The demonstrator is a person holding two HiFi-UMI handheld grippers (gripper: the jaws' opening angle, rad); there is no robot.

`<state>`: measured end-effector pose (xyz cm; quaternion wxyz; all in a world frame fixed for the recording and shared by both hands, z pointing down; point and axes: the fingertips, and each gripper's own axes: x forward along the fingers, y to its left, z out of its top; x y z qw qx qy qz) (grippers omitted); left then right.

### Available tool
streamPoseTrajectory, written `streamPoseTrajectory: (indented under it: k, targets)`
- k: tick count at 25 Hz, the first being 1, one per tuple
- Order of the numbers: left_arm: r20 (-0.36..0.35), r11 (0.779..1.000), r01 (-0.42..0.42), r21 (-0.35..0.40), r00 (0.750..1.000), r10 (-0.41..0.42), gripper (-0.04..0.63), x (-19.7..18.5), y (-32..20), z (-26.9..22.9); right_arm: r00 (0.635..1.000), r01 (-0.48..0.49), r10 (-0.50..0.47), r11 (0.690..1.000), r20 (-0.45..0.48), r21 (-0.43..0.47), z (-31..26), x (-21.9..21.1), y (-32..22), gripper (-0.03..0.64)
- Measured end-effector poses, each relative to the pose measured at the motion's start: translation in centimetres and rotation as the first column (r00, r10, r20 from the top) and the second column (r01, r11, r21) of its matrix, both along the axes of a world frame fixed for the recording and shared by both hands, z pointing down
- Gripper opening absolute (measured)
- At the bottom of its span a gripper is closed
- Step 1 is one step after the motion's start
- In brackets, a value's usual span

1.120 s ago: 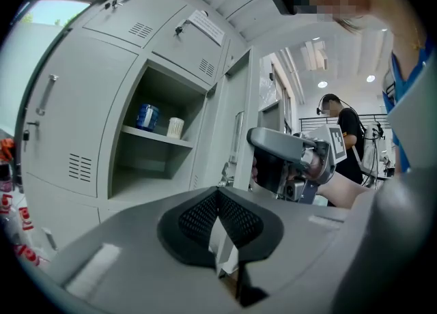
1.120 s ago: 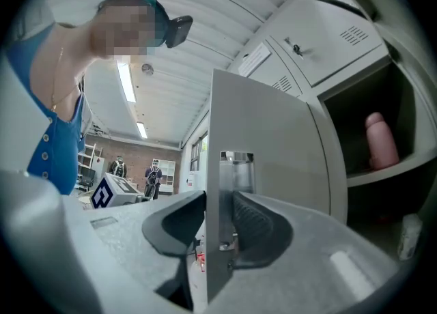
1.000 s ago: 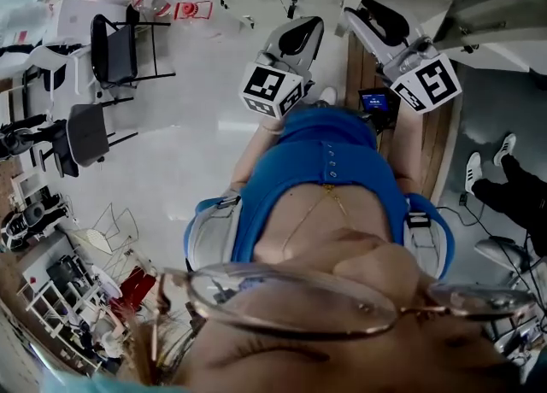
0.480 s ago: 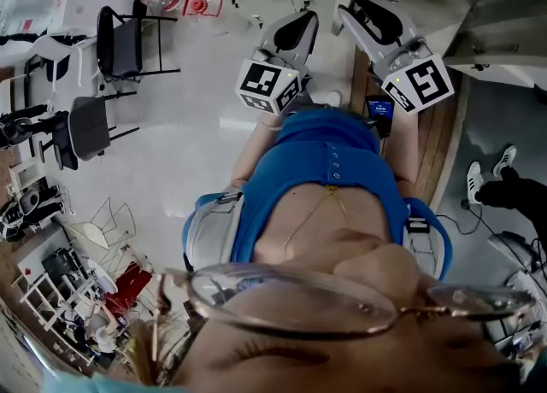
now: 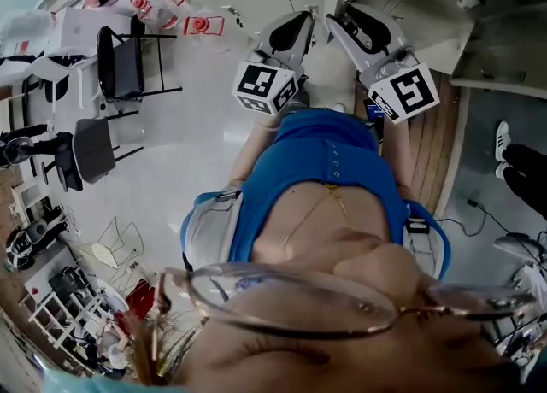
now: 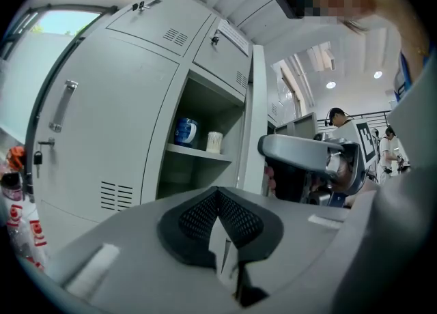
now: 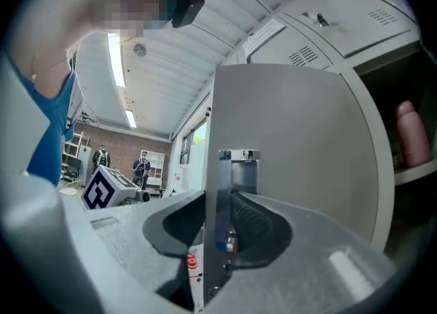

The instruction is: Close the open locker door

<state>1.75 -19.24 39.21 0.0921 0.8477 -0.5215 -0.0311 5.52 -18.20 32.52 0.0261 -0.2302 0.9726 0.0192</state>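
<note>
Right tongs [image 7: 218, 198] clamped on the free edge of the open locker door [image 7: 300, 142]. Pads sit on both sides of the sheet, jaws just closed in a little. Door fills centre and right of the right gripper view: grey panel, lock fitting [image 7: 239, 169] just above the pads. Left tongs [image 6: 218, 193] closed, nothing between them, pointing level at the locker [image 6: 171, 33]. In the left gripper view the door shows edge-on at centre frame, standing out from the open compartment, with the right tongs just beside it at centre right. Inside the compartment: shelf [image 6: 198, 153] with blue cup [image 6: 185, 131] and white cup [image 6: 214, 142] side by side. Closed door [image 6: 102, 121] with bar handle [image 6: 61, 104] at left. Pink bottle [image 7: 408, 132] on a shelf at the right edge of the right gripper view. Head view: both tongs at top centre, close together; black chairs [image 5: 120, 58] upper left.
</note>
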Motion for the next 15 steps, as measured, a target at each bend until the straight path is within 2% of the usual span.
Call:
streamPoseTrajectory:
  k: [5, 15]
  targets:
    - [0.000, 0.999, -0.038, 0.009, 0.999, 0.038, -0.006, -1.9, -2.3, -0.7, 0.996, -0.086, 0.086, 0.996, -0.004, 0.020, -0.3, -2.1, -2.0, 0.115]
    - [-0.013, 0.997, -0.074, 0.001, 0.997, 0.074, -0.006, -6.3, -5.9, 0.1, 0.981, -0.193, 0.193, 0.981, 0.000, 0.020, 0.0, -6.1, -6.3, 0.117]
